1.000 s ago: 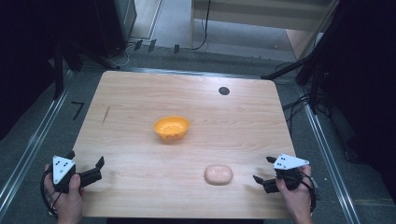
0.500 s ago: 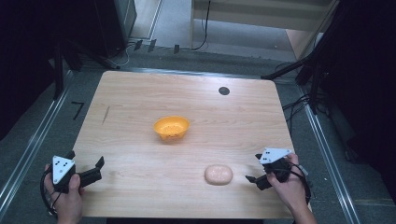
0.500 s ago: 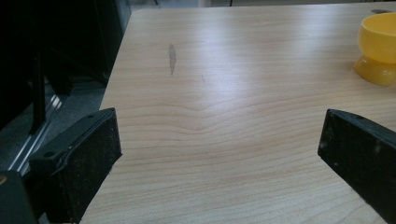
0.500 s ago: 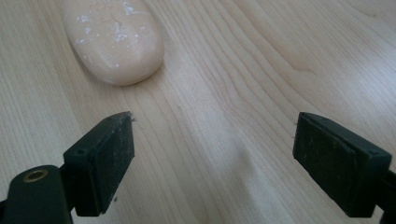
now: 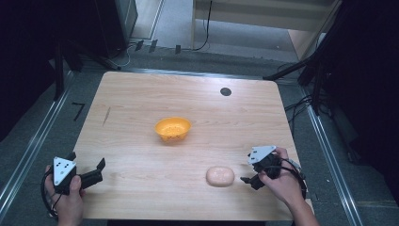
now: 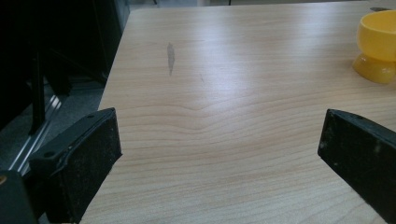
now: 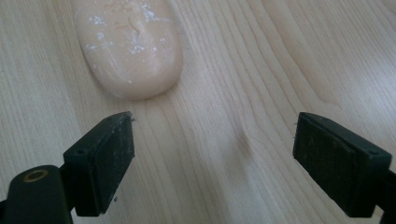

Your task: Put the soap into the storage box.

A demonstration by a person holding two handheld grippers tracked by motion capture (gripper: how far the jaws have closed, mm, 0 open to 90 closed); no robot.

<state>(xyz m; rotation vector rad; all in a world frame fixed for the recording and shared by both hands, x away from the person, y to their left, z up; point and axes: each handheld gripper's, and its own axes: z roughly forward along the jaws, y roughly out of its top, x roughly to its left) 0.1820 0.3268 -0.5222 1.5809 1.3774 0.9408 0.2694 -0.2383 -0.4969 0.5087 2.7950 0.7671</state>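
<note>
Light wooden table [image 5: 141, 108] with rounded corners, small black disc [image 5: 226, 92] set into the top far ahead of the right claw, faint grey smear [image 5: 107, 116] ahead of the left claw. Grey floor [image 5: 42, 141] all round, metal rails [image 5: 28, 150] along both sides, black cables [image 5: 296, 106] beyond the right edge. Dark at both sides, pale wooden furniture [image 5: 263, 12] at the far end.

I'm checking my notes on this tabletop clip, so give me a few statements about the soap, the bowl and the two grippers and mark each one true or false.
1. The right gripper has its jaws open with nothing between them. True.
2. The bar of soap lies inside the orange bowl. False: it lies on the bare table, nearer the person than the bowl.
3. The soap sits just ahead of the right gripper's jaws, not touching them. True.
4. The left gripper is shut on the bowl. False: its jaws are open and the bowl stands well away.
5. The bowl stands upright. True.
</note>
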